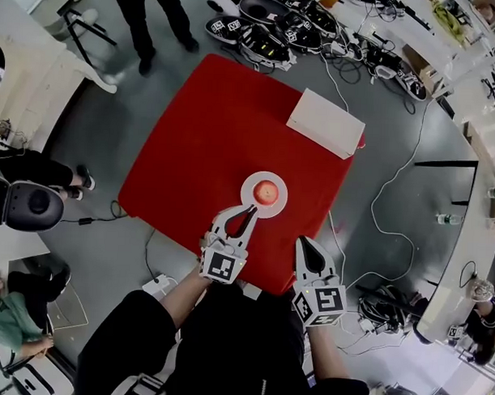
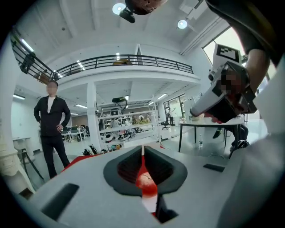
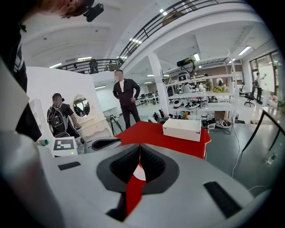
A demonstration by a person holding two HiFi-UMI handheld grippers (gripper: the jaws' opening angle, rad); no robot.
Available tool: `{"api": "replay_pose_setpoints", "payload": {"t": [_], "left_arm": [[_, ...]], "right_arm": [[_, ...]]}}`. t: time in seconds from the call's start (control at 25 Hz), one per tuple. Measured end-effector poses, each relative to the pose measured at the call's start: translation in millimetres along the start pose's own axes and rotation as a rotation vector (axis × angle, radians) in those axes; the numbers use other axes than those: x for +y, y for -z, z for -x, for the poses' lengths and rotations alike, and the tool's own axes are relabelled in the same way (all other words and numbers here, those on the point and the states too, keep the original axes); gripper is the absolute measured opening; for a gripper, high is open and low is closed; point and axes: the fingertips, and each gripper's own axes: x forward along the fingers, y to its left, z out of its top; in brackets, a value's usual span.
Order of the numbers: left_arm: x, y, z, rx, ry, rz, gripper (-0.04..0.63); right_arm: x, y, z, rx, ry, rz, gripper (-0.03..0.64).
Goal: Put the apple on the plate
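A red apple (image 1: 266, 191) sits in the middle of a small white plate (image 1: 249, 187) on the red table (image 1: 209, 143), near its front edge. My left gripper (image 1: 252, 209) hangs just short of the plate's near rim, its fingertips together and nothing between them. In the left gripper view the apple (image 2: 145, 181) and the plate (image 2: 150, 202) show blurred through the hollow behind the meeting tips (image 2: 143, 149). My right gripper (image 1: 304, 240) is shut and empty, to the right of and nearer than the plate, over the table's front edge. Its tips meet in the right gripper view (image 3: 139, 147).
A white box (image 1: 326, 122) lies at the table's far right corner. A person (image 1: 152, 19) stands beyond the far left edge and others sit at the left. Cables and dark gear (image 1: 278, 28) litter the floor behind and to the right of the table.
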Motion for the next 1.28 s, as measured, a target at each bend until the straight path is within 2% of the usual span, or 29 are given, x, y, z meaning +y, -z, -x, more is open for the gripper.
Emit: {"api": "replay_pose_setpoints", "payload": {"t": [0.08,0.16,0.36,0.68,0.88,1.28], "left_arm": [[0,-22,9,-0.035,-0.003,-0.008,0.006],[-3,-39,19,-0.056,0.014,0.0,0.006],[-12,-68,44,-0.074,0.049,0.049,0.006],[-5,-105,77,-0.077,0.048,0.098,0.006],[4,-108,90,-0.062,0.044,0.045,0.006],[10,-100,96,-0.038,0.035,0.055,0.006]], "right_arm": [[4,-7,1,-0.02,-0.004,0.005,0.012],[7,-14,3,-0.04,-0.011,0.004,0.012],[23,-24,7,-0.074,-0.032,-0.007,0.012],[53,-34,12,-0.144,-0.075,0.032,0.012],[61,-32,15,-0.176,-0.066,0.056,0.011],[62,-28,18,-0.177,-0.046,0.066,0.011]]}}
